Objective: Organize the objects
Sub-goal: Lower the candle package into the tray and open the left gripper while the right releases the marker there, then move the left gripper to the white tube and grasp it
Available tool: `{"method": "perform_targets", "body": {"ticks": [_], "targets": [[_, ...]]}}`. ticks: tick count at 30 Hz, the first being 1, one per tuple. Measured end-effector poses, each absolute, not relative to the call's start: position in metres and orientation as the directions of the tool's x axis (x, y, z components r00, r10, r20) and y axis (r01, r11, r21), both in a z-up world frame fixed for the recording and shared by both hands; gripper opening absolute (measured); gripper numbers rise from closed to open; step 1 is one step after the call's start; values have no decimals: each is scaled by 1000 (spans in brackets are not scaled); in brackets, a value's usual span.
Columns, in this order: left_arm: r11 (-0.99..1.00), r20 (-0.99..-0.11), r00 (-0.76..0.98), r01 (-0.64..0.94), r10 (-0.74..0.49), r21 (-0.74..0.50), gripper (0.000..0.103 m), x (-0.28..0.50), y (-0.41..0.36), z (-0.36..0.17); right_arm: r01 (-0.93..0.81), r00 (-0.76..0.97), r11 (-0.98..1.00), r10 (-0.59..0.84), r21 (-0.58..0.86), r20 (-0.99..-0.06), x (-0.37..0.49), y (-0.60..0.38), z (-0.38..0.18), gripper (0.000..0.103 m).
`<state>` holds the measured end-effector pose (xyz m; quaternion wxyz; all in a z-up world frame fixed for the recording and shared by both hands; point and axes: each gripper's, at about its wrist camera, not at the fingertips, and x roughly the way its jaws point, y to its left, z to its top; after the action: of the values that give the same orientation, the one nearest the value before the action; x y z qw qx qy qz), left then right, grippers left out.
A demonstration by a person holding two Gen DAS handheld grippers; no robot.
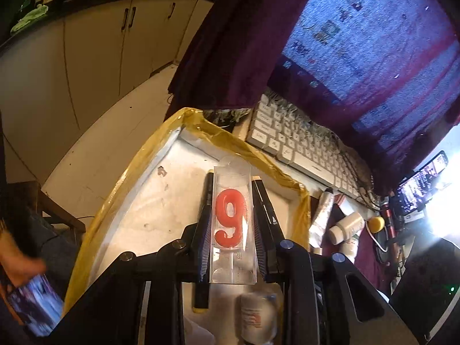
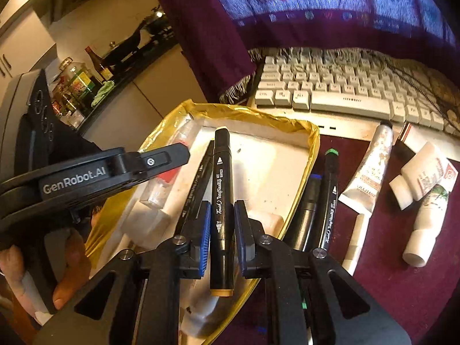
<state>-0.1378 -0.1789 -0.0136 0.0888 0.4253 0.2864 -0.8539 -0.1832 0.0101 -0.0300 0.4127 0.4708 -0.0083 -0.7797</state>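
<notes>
Clear candle box (image 1: 233, 227) with a red "9", clamped between the left claw (image 1: 232, 247) fingers above the yellow-lined tray (image 1: 184, 115); black marker (image 2: 221, 212) gripped by the right claw (image 2: 221, 230) over the same tray, with tubes (image 2: 368, 169) on the bench near the keyboard (image 2: 345, 86).

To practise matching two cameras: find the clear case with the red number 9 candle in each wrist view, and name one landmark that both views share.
Left wrist view: the candle case stands centre, between the left gripper fingers, over the tray.
Right wrist view: the candle case shows only partly at left, behind the left gripper's body, red blurred.
Shared landmark: the white keyboard beyond the yellow-edged tray.
</notes>
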Motion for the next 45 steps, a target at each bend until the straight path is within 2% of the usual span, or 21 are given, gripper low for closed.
{"method": "perform_targets", "body": {"ticks": [18,25,30,31,32,34,37,39,41,45], "targets": [[-804,-824,-557,442,101,-398,24,-140,-198,-45,641,-203,-651,-655,407,-728,-180,-2,-35,14],[-799,-827,-550,444,115,-406,24,-143,-200,-50,625,-253,-688,-625,369,-738,-185,-2,-35,14],[-809,-824,-555,430,114,-401,25,-144,-196,-50,603,-246,-691,-637,399,-730,-187,5,-37,14],[-811,-818,-560,415,130,-413,30,-144,-195,-49,598,-256,-695,-638,400,-726,-185,7,-36,15],[-809,-813,-564,407,143,-425,43,-143,-196,-48,596,-259,-692,-645,406,-719,-184,10,-35,15],[-807,-785,-602,387,145,-446,60,-139,-194,-41,600,-247,-671,-673,435,-698,-182,16,-33,15],[-819,-756,-642,361,129,-446,60,-130,-190,-29,589,-237,-649,-708,481,-665,-174,34,-26,20],[-829,-726,-679,340,111,-444,62,-120,-183,-16,587,-243,-640,-723,495,-647,-167,47,-22,31],[-841,-697,-711,321,90,-436,70,-108,-171,-5,594,-256,-625,-744,507,-617,-157,64,-18,44],[-841,-628,-768,256,121,-476,71,-84,-139,11,618,-306,-632,-741,468,-597,-139,99,-12,47]]}}
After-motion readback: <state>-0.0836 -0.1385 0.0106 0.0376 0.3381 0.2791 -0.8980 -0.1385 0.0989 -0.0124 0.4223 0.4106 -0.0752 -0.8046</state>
